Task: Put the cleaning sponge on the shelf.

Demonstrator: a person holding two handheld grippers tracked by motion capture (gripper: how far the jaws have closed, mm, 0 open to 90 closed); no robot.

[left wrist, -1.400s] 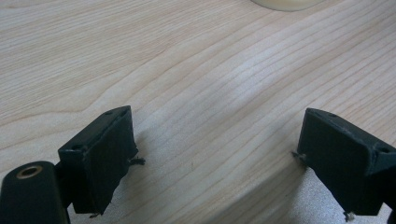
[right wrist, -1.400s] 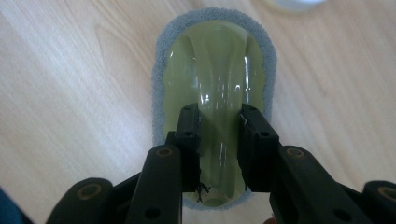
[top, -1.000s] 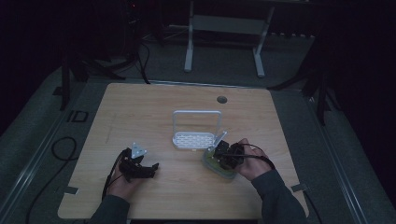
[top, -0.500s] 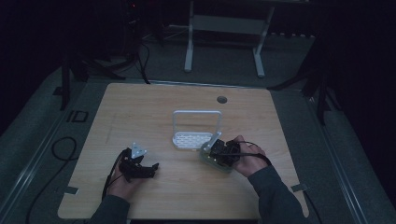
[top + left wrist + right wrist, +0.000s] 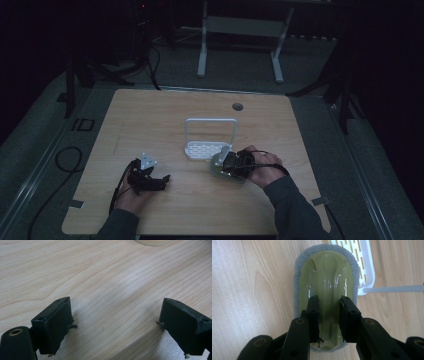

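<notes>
Pinching the green scrubber's (image 5: 325, 293) raised ridge, right claw (image 5: 329, 317) along its length toward the white rack (image 5: 362, 267); left claw (image 5: 117, 327) spread.

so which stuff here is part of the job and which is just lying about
In the job:
- scrubber, green handle, grey pad
- right gripper, shut on its ridge
- white rack beside it

Lying about:
- left gripper, open on the table
- floor cables

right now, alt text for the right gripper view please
The right gripper is shut on the raised ridge of a green-handled scrubbing pad with a grey sponge edge, which lies flat on the wooden table. A white slotted rack lies just beyond the pad at the upper right.
</notes>
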